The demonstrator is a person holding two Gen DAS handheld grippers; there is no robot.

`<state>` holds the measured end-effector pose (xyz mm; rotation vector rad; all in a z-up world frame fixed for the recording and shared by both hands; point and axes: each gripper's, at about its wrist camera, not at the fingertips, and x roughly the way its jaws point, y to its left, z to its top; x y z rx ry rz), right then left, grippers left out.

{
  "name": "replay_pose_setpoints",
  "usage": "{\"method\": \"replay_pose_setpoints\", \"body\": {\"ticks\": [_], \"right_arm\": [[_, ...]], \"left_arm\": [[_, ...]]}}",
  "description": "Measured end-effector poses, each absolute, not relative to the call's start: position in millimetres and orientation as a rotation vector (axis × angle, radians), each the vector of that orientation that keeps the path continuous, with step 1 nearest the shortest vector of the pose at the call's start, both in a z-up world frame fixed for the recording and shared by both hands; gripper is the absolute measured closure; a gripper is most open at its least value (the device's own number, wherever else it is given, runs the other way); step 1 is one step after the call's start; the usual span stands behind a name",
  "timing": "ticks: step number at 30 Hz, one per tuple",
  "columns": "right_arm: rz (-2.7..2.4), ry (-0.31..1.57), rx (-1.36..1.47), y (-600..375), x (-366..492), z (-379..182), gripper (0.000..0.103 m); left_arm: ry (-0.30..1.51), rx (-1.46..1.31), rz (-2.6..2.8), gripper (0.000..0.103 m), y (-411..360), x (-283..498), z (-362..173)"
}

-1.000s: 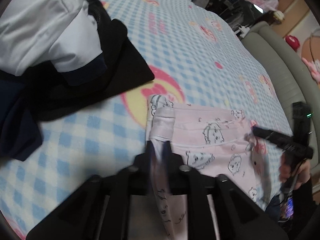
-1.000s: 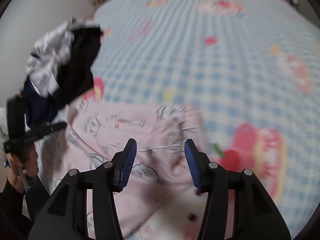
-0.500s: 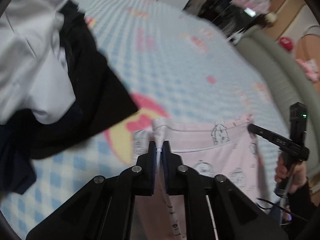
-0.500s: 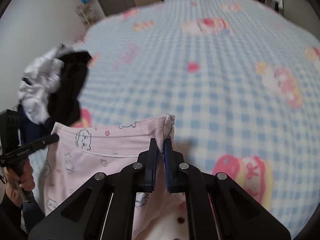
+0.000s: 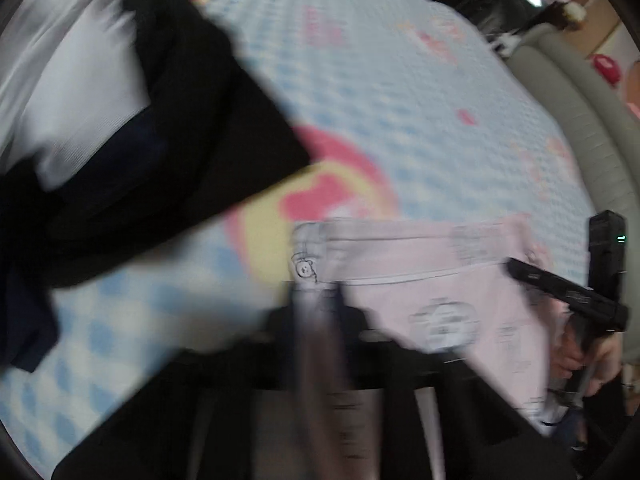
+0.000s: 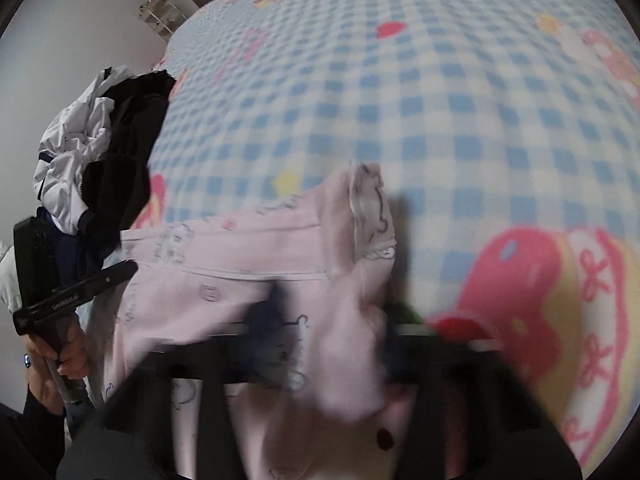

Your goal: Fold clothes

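A: From the left wrist camera, what can you make out?

B: Not much sharp; it's smeared. The left gripper (image 5: pixel 316 300) looks pressed together on the corner of the pink printed garment (image 5: pixel 432 280), though its fingers are a dark blur. The garment's band stretches across to the right gripper (image 5: pixel 516 268), whose tip reaches the far corner; a hand (image 5: pixel 584 360) holds its handle at the frame edge.

A: And around it?

B: A bed with a blue-checked cover (image 5: pixel 400 92) with pink cartoon patches. A pile of black, white and navy clothes (image 5: pixel 120 112) sits to the left, partly cut off. A grey padded bed edge (image 5: pixel 580 112) curves along the right, with dim clutter behind that I can't identify.

A: The right wrist camera?

B: Blurred near the lens too. The right gripper (image 6: pixel 332 320) has pink fabric (image 6: pixel 248 256) bunched over it, so I can't tell whether it's pinching or spread. The left gripper (image 6: pixel 128 270) meets the other corner, a hand (image 6: pixel 64 360) below it. The garment hangs between them just above the checked cover (image 6: pixel 400 80).

A: The room?

B: The clothes pile (image 6: pixel 104 152) lies left of the garment, against a pale wall (image 6: pixel 68 40), with a small shelf (image 6: pixel 158 20) farther back, too small to read.
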<state>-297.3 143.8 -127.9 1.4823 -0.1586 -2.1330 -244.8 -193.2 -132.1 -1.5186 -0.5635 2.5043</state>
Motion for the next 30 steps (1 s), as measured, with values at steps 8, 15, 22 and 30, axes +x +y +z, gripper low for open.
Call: {"method": "replay_pose_setpoints", "body": {"ticks": [8, 15, 22, 30], "right_arm": [[-2.319, -0.160, 1.316, 205.0, -313.2, -51.0, 0.090], [-2.293, -0.302, 1.510, 224.1, -275.4, -83.2, 0.061], [-2.122, -0.544, 1.536, 219.7, -157.2, -104.5, 0.052], [-2.025, -0.477, 1.543, 170.8, -64.4, -134.6, 0.049]], "left_arm": [[-0.532, -1.440, 2.428, 0.088, -149.8, -325.7, -111.0], [-0.659, -1.502, 2.364, 0.053, -151.3, -288.1, -122.2], [-0.950, -1.463, 2.315, 0.052, -158.8, -161.3, -133.4], [-1.000, -1.510, 2.231, 0.054, -125.0, -77.5, -155.7]]}}
